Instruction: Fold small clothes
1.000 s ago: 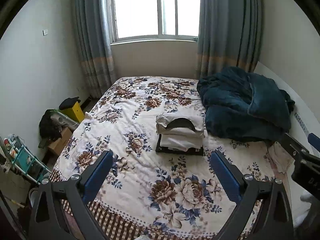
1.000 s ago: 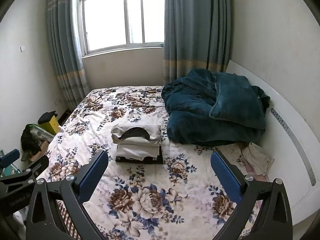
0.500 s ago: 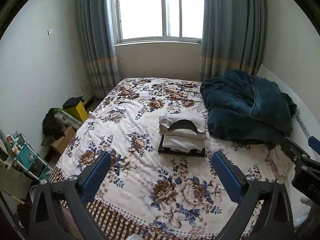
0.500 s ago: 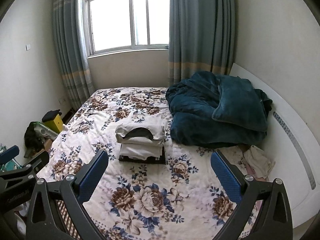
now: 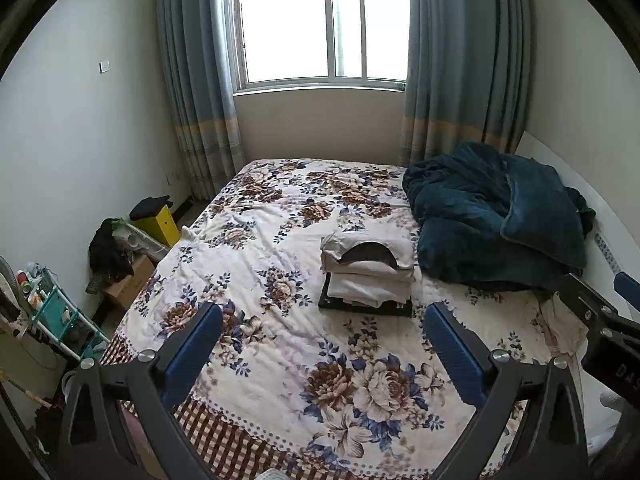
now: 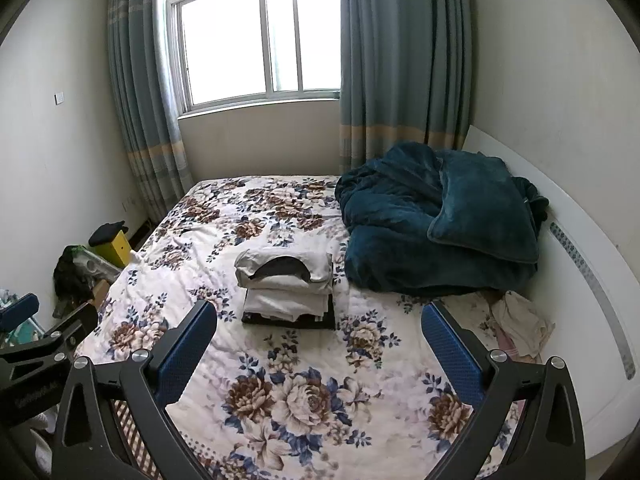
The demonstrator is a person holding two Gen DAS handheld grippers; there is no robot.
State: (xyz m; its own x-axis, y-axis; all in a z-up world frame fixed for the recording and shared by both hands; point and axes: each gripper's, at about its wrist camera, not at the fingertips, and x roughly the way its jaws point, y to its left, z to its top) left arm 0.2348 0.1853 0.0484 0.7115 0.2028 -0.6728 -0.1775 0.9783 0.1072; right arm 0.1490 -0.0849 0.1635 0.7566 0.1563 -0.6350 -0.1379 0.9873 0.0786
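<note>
The clothes [image 5: 370,276] sit in a folded stack mid-bed [image 5: 288,344], beside the blanket [image 5: 492,220]. Both grippers, left [image 5: 320,344] and right [image 6: 318,340], hover at the foot with jaws spread wide and empty; folding looks done, unless the crumpled cloth [image 6: 520,326] by the headboard comes next.

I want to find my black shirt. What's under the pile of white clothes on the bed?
Under the white folded clothes lies a flat black folded item, only its edges showing. Whether it is a shirt cannot be seen; the pile covers it.
</note>
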